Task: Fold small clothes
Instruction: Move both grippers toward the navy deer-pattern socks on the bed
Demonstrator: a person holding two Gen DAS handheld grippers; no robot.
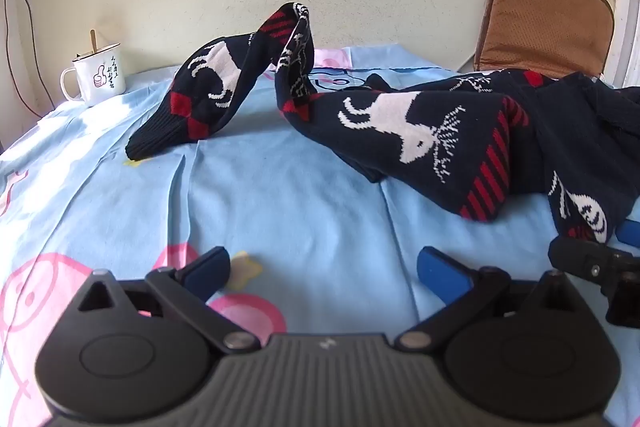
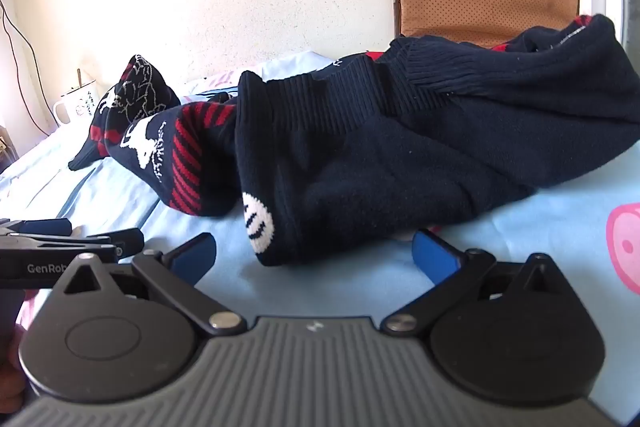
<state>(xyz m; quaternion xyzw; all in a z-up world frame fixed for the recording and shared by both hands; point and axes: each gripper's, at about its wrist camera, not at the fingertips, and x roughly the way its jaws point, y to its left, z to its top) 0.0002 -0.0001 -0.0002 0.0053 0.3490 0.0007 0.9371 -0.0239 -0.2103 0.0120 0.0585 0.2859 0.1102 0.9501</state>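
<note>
A small navy knit sweater (image 1: 420, 131) with white reindeer and red stripes lies crumpled on the light blue sheet (image 1: 280, 195). One sleeve (image 1: 208, 95) arches up and drops to the left. My left gripper (image 1: 322, 265) is open and empty, low over the sheet in front of the sweater. In the right wrist view the sweater (image 2: 380, 155) lies close ahead, its hem touching the sheet between the fingers. My right gripper (image 2: 314, 251) is open and empty, right at the sweater's near edge. The left gripper (image 2: 80, 239) shows at its left.
A white enamel mug (image 1: 98, 75) with a stick in it stands at the far left by the wall. A brown cushion (image 1: 548, 15) leans against the wall at the back right. The sheet carries pink cartoon prints (image 1: 44, 291). The right gripper (image 1: 596, 267) shows at the left wrist view's right edge.
</note>
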